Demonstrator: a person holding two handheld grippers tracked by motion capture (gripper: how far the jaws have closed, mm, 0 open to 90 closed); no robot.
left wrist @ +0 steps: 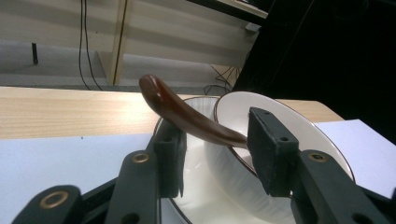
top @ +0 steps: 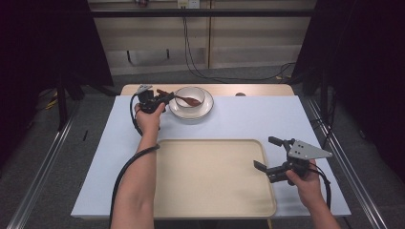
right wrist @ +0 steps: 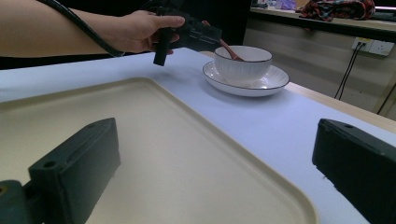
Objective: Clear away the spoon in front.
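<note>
So the brown spoon (left wrist: 187,116) sits in the white bowl (top: 190,96), handle sticking out over the rim toward 9 o'clock, and the bowl stands on a white plate (top: 206,110) up at about 12 o'clock on the desk (top: 267,119). The left gripper (left wrist: 215,154) is right at the handle, which passes between the jaws; there's a bit of a gap on each side, so no real pinch on it. The big beige tray (top: 210,181) takes up the near middle with nothing in it. The right gripper (top: 267,155) hangs wide open over the tray's edge at 4 o'clock, holding nothing.
</note>
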